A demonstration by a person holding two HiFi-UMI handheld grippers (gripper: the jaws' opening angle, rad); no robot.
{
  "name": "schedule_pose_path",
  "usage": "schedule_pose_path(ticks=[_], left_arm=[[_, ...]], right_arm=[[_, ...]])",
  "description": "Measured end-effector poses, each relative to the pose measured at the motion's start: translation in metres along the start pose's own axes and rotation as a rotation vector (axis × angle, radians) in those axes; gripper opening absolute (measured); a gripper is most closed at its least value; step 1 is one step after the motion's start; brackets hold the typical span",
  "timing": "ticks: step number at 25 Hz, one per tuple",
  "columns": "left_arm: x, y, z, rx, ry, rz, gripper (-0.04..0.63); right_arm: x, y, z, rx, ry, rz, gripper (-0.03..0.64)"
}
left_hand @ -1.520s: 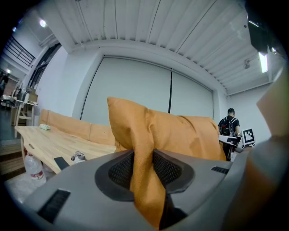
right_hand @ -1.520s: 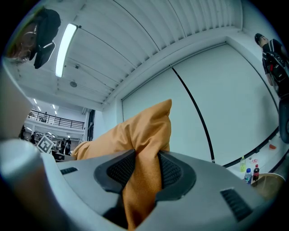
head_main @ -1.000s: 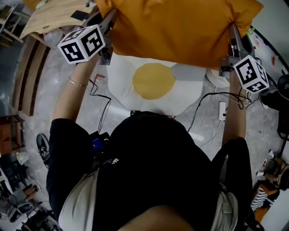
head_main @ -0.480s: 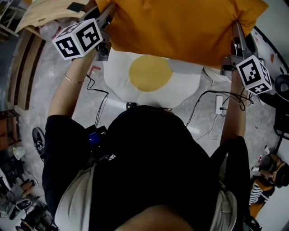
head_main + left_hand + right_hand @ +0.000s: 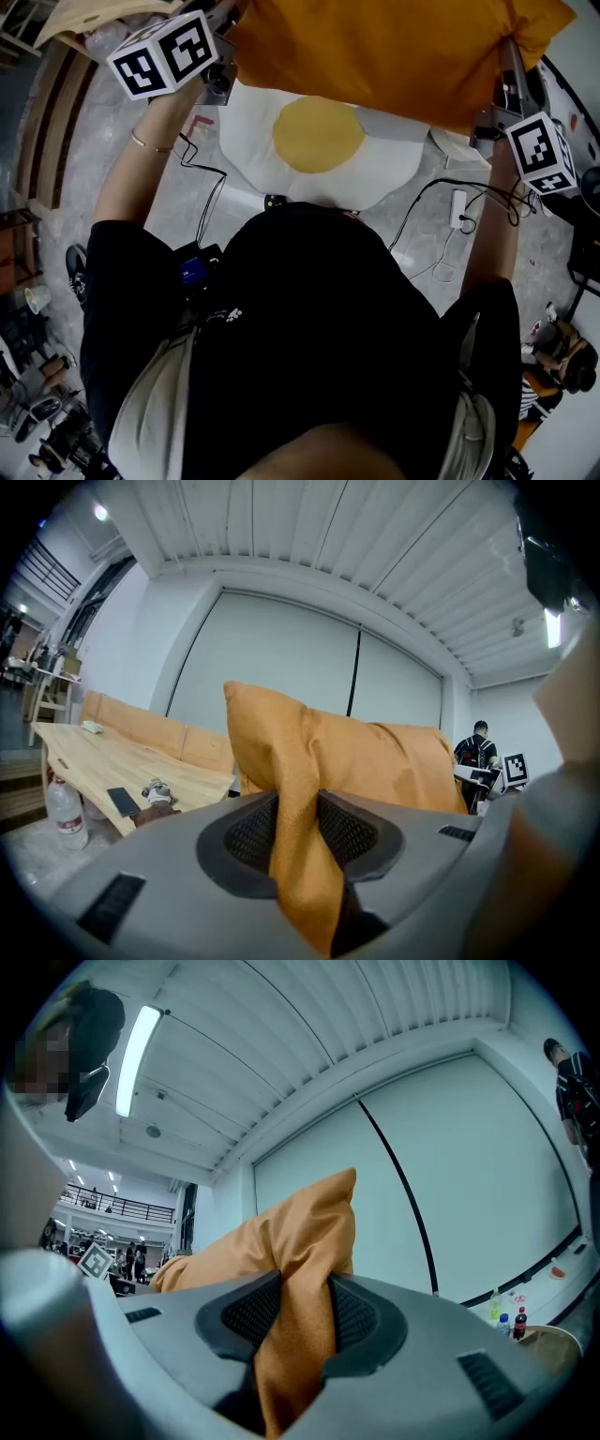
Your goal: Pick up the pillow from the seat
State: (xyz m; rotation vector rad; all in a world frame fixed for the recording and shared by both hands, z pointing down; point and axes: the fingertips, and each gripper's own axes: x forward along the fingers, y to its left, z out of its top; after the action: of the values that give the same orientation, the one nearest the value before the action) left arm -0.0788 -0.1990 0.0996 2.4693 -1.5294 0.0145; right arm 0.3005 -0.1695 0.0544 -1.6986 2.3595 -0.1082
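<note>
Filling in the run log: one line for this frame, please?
left tongs: shut on orange pillow corner | right tongs: shut on its other corner | pillow: held up over egg-print cushion

The left gripper [image 5: 300,834] has its two grey jaws closed on a fold of the orange pillow [image 5: 375,761]. The cloth is squeezed between the dark pads [image 5: 246,833], and the rest of the pillow puffs up behind them. On the left is a wooden table [image 5: 103,759] with a black phone [image 5: 122,802] on it. A bottle [image 5: 64,810] stands by the table. Far off on the right stands a person [image 5: 478,752] in dark clothes.
</note>
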Motion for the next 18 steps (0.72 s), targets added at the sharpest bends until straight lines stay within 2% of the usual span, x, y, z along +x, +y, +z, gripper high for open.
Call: schedule_pose_path(ticks=[18], left_arm=[[-0.0005,-0.0002,-0.0023,-0.004,0.006,-0.002,0.121]], right_arm=[[-0.0006,-0.0019,-0.0061,0.012,0.015,0.0,0.155]])
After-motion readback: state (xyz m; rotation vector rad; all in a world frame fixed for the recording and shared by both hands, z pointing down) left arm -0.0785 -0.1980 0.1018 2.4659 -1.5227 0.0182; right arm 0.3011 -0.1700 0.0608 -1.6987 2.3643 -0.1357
